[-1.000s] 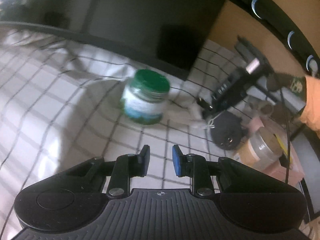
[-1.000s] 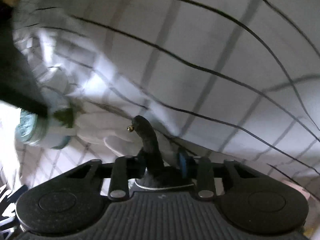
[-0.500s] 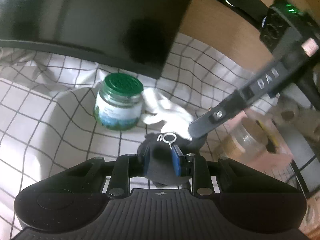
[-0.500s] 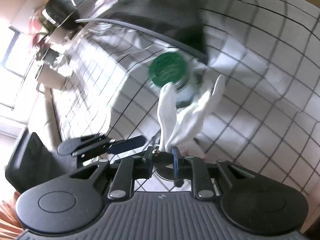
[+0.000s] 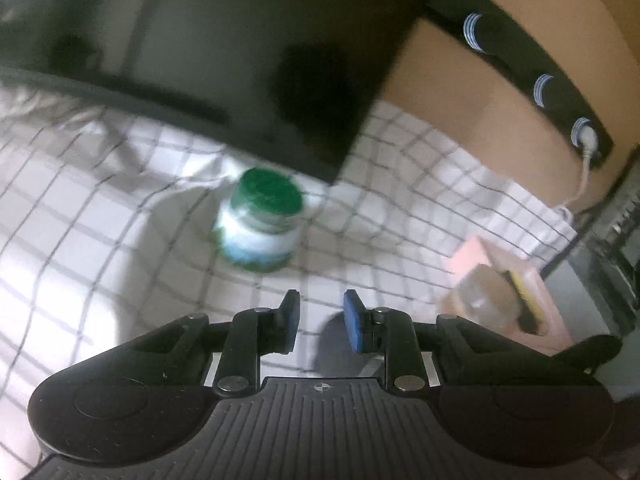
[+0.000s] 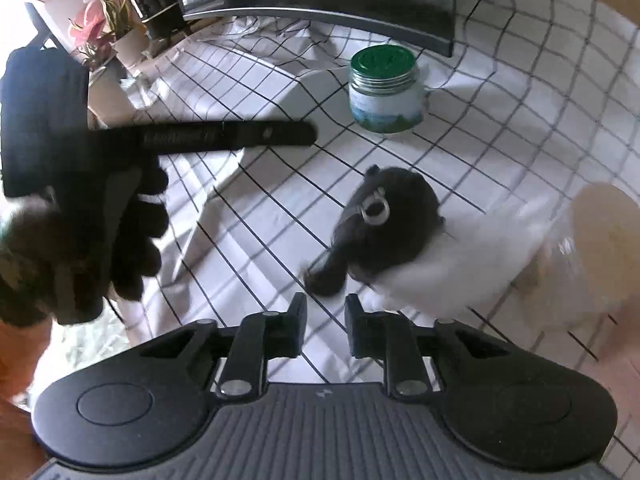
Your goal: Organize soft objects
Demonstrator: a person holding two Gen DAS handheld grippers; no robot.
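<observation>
In the right wrist view a black plush toy (image 6: 384,232) with a metal ring lies on the checked cloth (image 6: 500,128), partly on a white soft item (image 6: 460,272). My right gripper (image 6: 325,312) is open and empty, just in front of the toy. The left gripper's arm (image 6: 224,138) and gloved hand reach in at the left. In the left wrist view my left gripper (image 5: 318,312) is open and empty above the cloth (image 5: 80,240); a dark shadow or object sits just under its right finger.
A green-lidded jar stands on the cloth behind the toy (image 6: 384,88) and ahead of the left gripper (image 5: 262,226). A dark monitor (image 5: 240,60) sits at the back. A tape roll (image 5: 484,300) rests on a pink box at the right. Potted plants (image 6: 120,32) stand far left.
Both grippers have opened and let go: the black toy and white item, held half a second ago, now lie on the cloth. The left gripper has pulled back.
</observation>
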